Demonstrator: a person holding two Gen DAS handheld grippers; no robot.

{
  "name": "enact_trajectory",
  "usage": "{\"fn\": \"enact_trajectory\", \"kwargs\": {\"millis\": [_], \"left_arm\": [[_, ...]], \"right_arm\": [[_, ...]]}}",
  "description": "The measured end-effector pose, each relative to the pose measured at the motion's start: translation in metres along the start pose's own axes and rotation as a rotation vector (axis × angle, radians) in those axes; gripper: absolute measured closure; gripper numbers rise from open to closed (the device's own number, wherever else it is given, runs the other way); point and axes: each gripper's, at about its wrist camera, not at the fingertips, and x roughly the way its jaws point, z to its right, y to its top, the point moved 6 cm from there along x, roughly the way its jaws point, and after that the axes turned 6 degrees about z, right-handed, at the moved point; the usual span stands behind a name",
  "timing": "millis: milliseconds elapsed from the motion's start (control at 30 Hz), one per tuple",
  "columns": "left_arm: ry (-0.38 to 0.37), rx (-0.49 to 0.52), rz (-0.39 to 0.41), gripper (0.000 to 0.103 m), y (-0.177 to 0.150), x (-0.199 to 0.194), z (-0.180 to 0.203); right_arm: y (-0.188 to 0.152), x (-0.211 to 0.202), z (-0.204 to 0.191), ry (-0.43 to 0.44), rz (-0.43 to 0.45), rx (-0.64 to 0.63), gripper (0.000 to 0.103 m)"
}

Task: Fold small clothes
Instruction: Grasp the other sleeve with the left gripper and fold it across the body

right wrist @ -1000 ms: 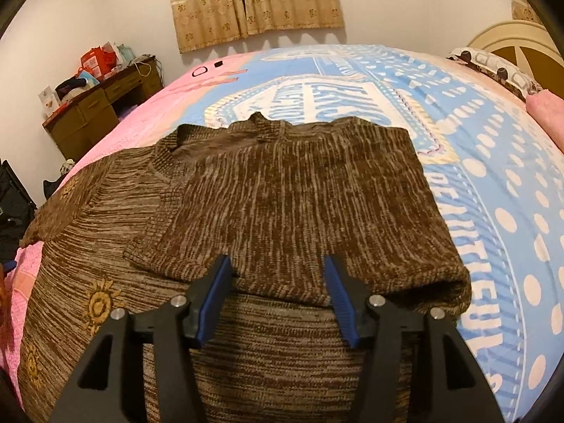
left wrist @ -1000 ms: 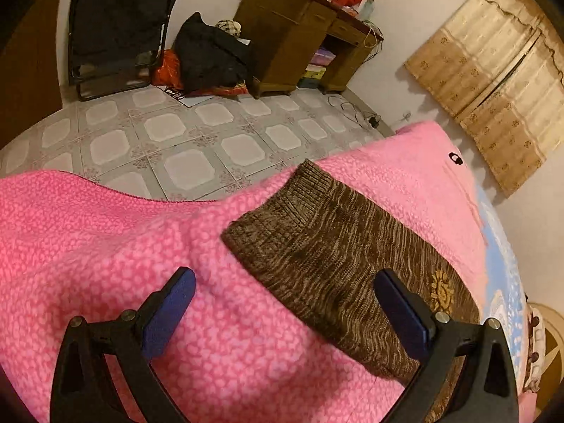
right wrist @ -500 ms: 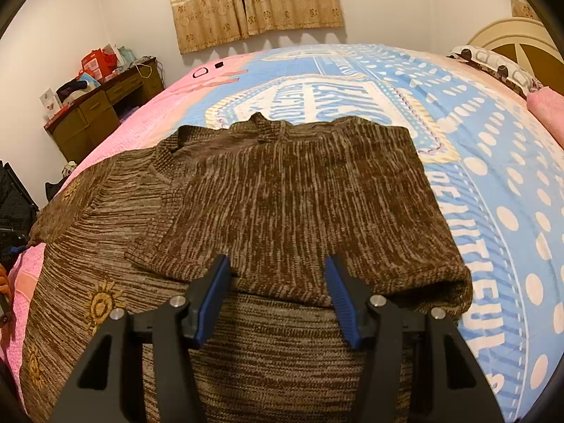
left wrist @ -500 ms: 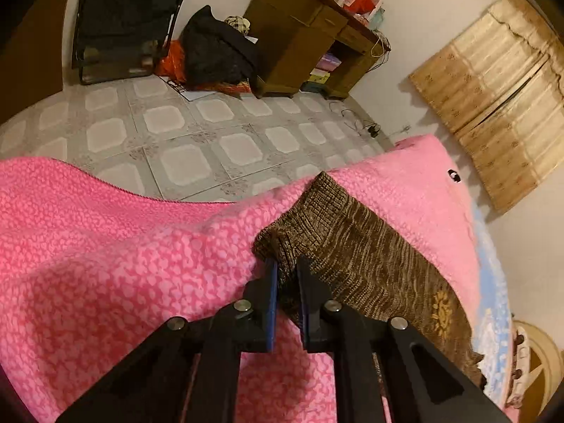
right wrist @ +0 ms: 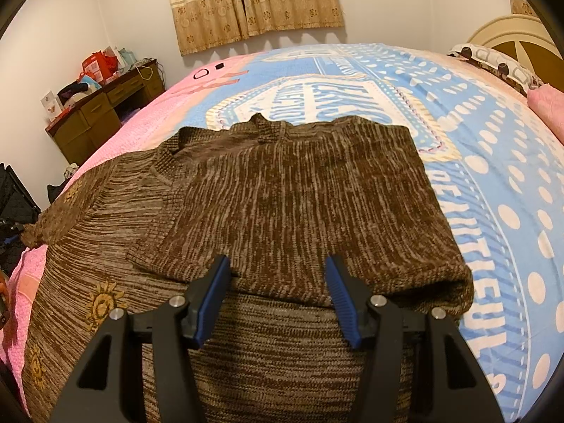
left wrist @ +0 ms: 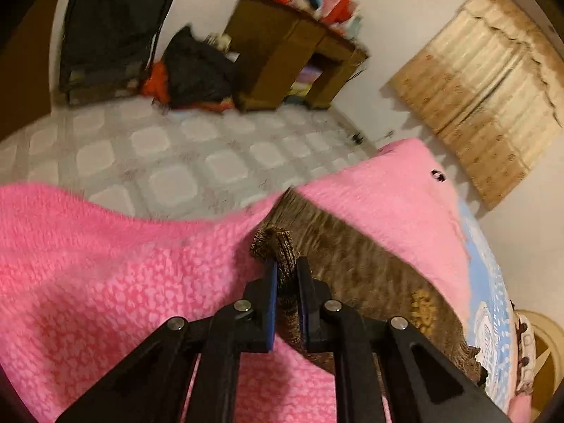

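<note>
A brown knitted sweater [right wrist: 299, 204] with yellow sun motifs lies on the bed, its right side folded over the body. Its left sleeve [left wrist: 352, 257] stretches over the pink blanket. My left gripper [left wrist: 285, 268] is shut on the cuff of that sleeve [left wrist: 278, 246] and holds it raised off the blanket. The lifted cuff also shows at the left edge of the right wrist view [right wrist: 35, 232]. My right gripper [right wrist: 278, 282] is open and empty, just above the folded edge of the sweater.
The pink blanket [left wrist: 105, 282] covers the bed's edge, with tiled floor [left wrist: 176, 162] beyond. A wooden desk [left wrist: 292, 56], a black bag [left wrist: 197, 70] and a black folding chair [left wrist: 105, 28] stand by the wall. The blue patterned bedspread [right wrist: 493, 176] extends right toward pillows [right wrist: 500, 67].
My left gripper has closed on the sleeve cuff and lifted it, bunching the sleeve end. The right gripper and the folded sweater have stayed still.
</note>
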Motion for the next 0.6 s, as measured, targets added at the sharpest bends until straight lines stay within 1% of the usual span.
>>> {"fn": "enact_trajectory", "kwargs": {"millis": [67,167,233,300,367,467,533,600], "left_arm": [[-0.01,-0.056,-0.043,0.091,-0.006,0.009,-0.008],[-0.051,-0.108,-0.031,0.09,-0.006,0.01,-0.013],[-0.06,-0.118,-0.033,0.09,-0.006,0.012,-0.014],[-0.062,-0.098,-0.022,0.09,-0.005,0.012,-0.011],[-0.05,-0.04,-0.012,0.093,-0.006,0.011,-0.004],[-0.046,0.017,0.006,0.094,-0.007,0.003,0.008],[-0.054,0.046,0.028,0.094,-0.006,-0.007,0.018],[-0.084,0.098,0.056,0.094,-0.004,-0.022,0.041]], "right_arm": [[0.0,0.0,0.0,0.0,0.0,0.0,0.043],[0.0,0.0,0.0,-0.001,0.0,-0.001,0.043],[0.0,0.0,0.0,-0.001,0.0,-0.001,0.043],[0.0,0.0,0.0,0.0,0.0,-0.001,0.043],[0.0,0.0,0.0,0.0,0.0,0.0,0.043],[0.0,0.0,0.0,0.0,0.001,0.0,0.043],[0.0,0.0,0.0,0.001,0.001,0.002,0.043],[0.0,0.0,0.0,0.004,0.002,0.004,0.043]]}}
